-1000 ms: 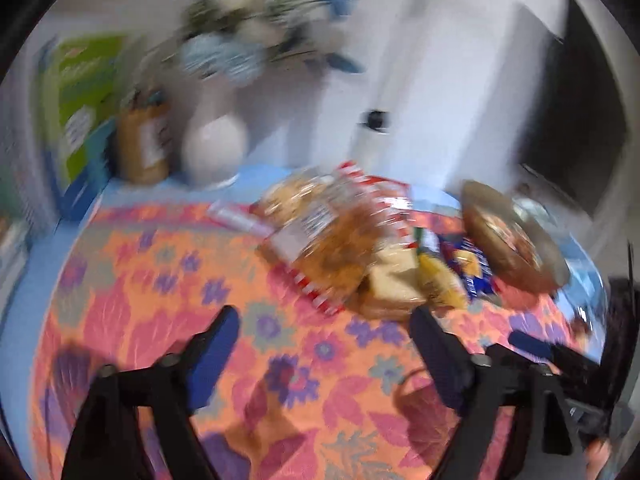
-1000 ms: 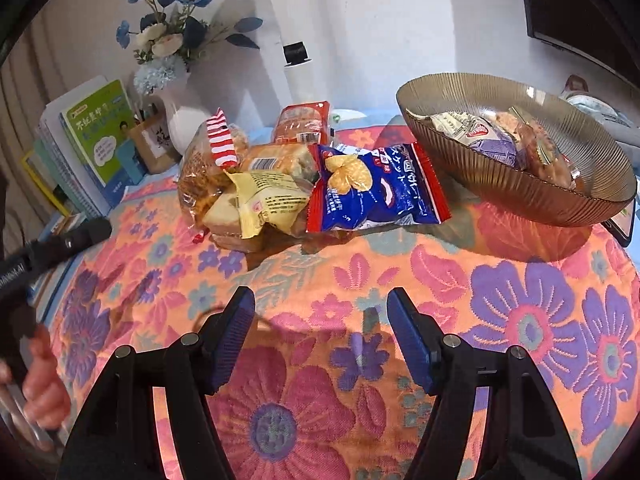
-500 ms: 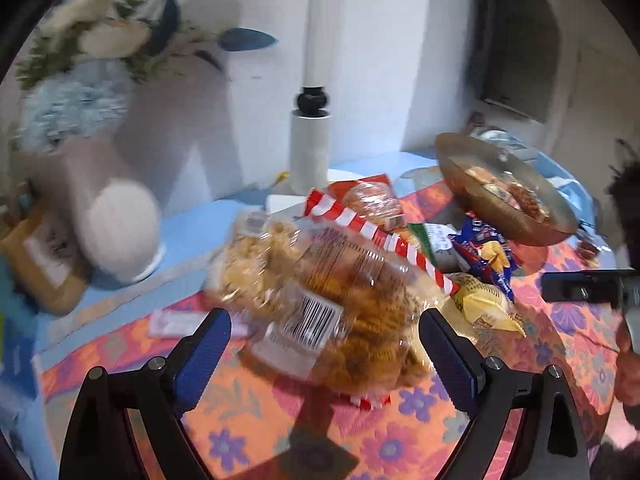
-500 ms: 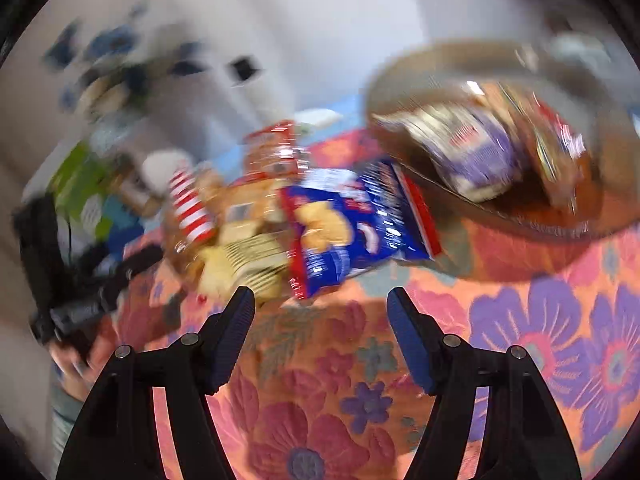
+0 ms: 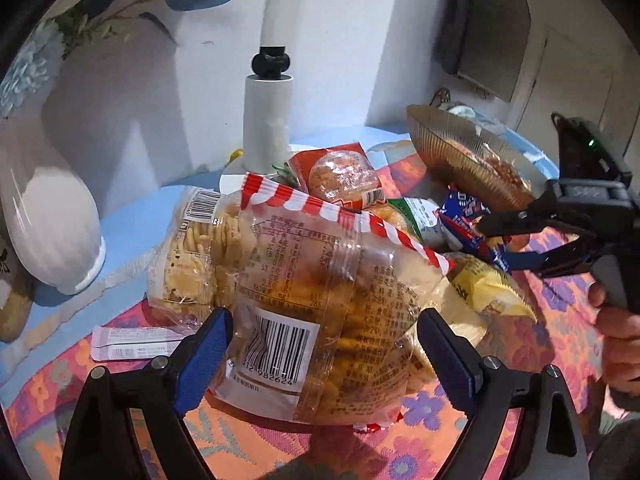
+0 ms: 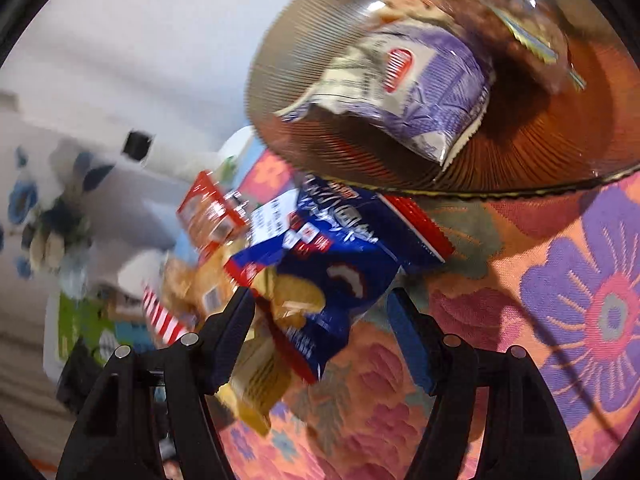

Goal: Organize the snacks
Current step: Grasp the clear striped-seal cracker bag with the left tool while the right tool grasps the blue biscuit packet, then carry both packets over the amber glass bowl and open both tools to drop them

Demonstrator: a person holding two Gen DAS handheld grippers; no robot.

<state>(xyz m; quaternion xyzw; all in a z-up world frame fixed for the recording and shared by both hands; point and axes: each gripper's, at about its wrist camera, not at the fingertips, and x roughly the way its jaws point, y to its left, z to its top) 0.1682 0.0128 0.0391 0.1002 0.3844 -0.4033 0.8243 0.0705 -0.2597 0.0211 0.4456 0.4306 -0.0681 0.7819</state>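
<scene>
We see the left gripper (image 5: 322, 344) with its blue-padded jaws spread wide on either side of a clear bag of fried snacks (image 5: 320, 300) that has a red-and-white striped top edge. Its jaws have just closed in a little, yet the pads do not press the bag, which lies on the floral tablecloth (image 5: 420, 432). At about 10 o'clock from this bag sits a clear pack of pale crackers (image 5: 204, 240), touching it, and at 12 o'clock a red-wrapped bun (image 5: 340, 176). At 9 o'clock a small pink-white sachet (image 5: 132, 342) lies flat. Farther back at 12 o'clock a white cylinder with a black cap (image 5: 267, 120) stands upright, and a white vase (image 5: 48, 216) stands at 10 o'clock.

In the right wrist view, the right gripper (image 6: 322, 320) has its jaws apart around the lower end of a blue snack packet (image 6: 332, 268); we cannot tell whether the pads touch it, as the view is blurred. A yellow packet (image 6: 260, 384) lies just beneath it. At 1 o'clock the ribbed amber glass bowl (image 6: 520, 152) holds a purple-and-white packet (image 6: 404, 88).
</scene>
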